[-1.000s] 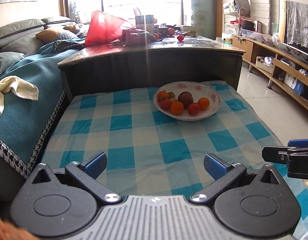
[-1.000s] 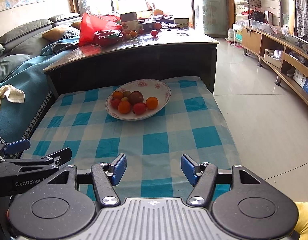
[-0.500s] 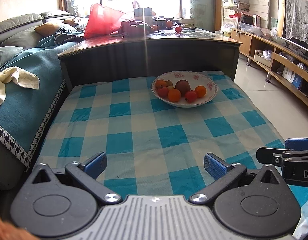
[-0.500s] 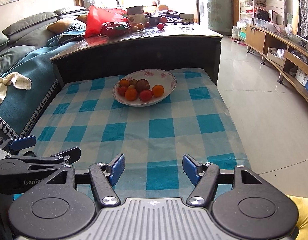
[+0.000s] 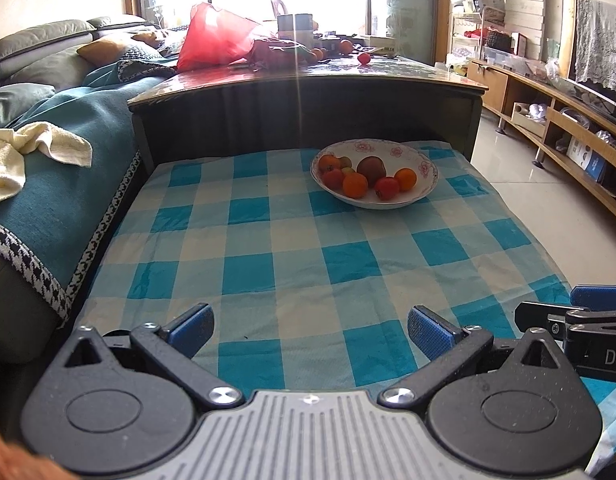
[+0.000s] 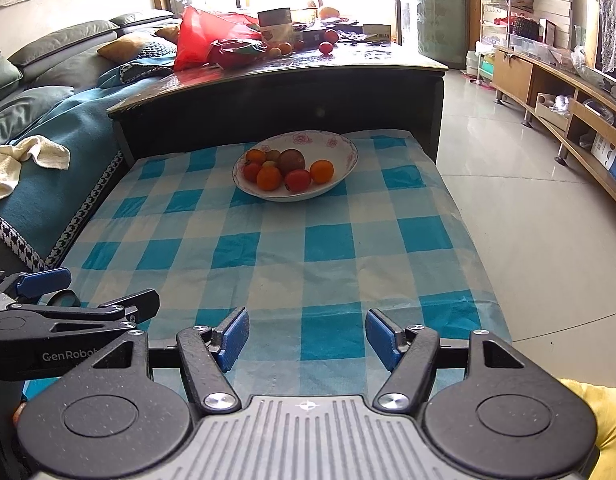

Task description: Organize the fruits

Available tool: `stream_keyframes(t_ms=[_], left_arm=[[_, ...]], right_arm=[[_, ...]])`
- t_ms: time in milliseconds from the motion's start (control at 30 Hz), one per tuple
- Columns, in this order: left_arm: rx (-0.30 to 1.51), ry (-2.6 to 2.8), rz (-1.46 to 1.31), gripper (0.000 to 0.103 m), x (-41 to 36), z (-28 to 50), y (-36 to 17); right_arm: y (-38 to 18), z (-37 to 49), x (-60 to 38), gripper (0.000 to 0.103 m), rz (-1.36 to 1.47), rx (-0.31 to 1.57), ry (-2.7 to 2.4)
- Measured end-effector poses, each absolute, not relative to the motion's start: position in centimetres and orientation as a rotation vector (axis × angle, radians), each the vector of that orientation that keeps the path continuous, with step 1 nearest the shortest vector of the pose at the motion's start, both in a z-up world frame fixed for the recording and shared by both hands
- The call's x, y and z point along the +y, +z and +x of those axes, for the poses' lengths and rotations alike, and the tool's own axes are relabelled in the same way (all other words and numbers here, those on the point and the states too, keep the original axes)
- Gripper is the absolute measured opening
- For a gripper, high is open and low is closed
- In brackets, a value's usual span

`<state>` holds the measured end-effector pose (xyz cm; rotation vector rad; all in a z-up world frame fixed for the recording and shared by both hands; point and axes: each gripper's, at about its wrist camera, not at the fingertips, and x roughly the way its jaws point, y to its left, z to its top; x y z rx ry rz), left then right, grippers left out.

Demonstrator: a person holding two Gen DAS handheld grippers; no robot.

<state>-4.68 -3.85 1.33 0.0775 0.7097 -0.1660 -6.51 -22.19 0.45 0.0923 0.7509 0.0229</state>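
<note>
A white flowered bowl (image 5: 421, 196) (image 6: 339, 178) holds several fruits: oranges (image 5: 355, 185), red tomatoes (image 5: 386, 188) and a brown fruit (image 5: 371, 167). It stands at the far end of a blue checked cloth (image 5: 308, 272) (image 6: 327, 264). My left gripper (image 5: 309, 330) is open and empty over the cloth's near edge. My right gripper (image 6: 306, 336) is open and empty beside it. Each gripper shows at the side of the other's view.
A dark table (image 5: 308, 92) rises behind the bowl, with a red bag (image 5: 216, 38), boxes and loose fruit (image 5: 363, 57) on top. A teal-covered sofa (image 5: 56, 148) with a cream towel (image 5: 24, 152) lies left. Tiled floor (image 6: 527, 200) and a low wooden shelf (image 6: 579, 108) lie right.
Both grippers have drawn back from the bowl and risen slightly, so more of the cloth shows. Both stay open and empty.
</note>
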Motion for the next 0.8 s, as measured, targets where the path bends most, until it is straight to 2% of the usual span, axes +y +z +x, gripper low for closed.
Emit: stream_keyframes(t_ms=[800], left_arm=[[0.741,-0.174,0.096,0.103,-4.1,-6.7,0.9]], right_arm=[[0.1,-8.5,-21.1,0.060,0.093,0.773,0.037]])
